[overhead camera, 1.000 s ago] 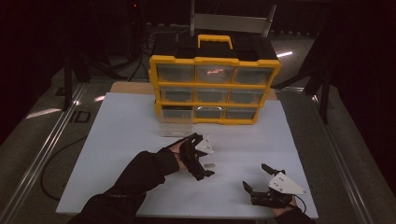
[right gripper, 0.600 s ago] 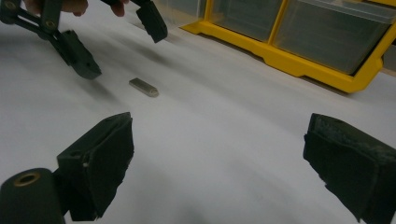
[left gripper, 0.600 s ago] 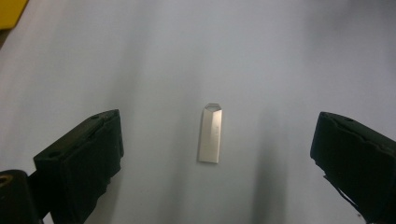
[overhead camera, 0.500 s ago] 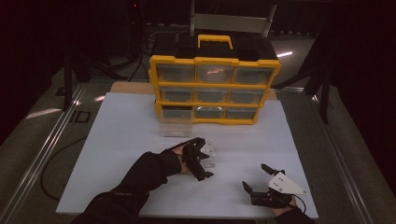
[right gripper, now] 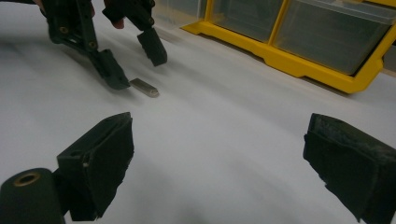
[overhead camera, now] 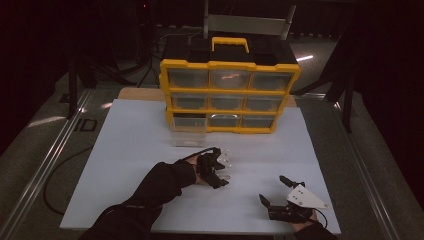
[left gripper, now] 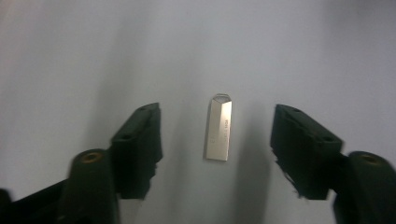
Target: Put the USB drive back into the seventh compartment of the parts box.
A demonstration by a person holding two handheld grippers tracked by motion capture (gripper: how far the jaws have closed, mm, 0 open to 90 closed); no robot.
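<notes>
Now, my left fingers: the left gripper [left gripper: 217, 140] has its jaws spread wide, one on each side of the USB stick [left gripper: 218, 128], touching neither side of it.
Change since a second ago: my left hand [overhead camera: 202, 167] has slid a little toward me and rightward on the table, and tipped down over the stick; my right has stayed put.
Stick, place: flat on the white table [overhead camera: 130, 140], between my left jaws, in front of the drawer cabinet and well apart from it.
Stick, long axis: in the left gripper view it runs straight away from me along the jaws' own line (parallel to them, not across the gap).
Stick, pointing: the tapered end with the small loop points away from the left gripper; the square end faces back toward it.
Stick, look: slim, silvery metal; any marking on it is too blurred to read.
My right fingers: the right gripper [right gripper: 219, 168] is spread wide too, holding nothing, low over bare table near my right edge.
From the right gripper view: the stick [right gripper: 144, 87] lies just beside one left jaw tip, the other jaw raised behind it.
Farther out: the yellow drawer cabinet [overhead camera: 230, 90] with clear drawers stands at the table's far side, and its bottom-left drawer [overhead camera: 188, 131] is pulled out.
</notes>
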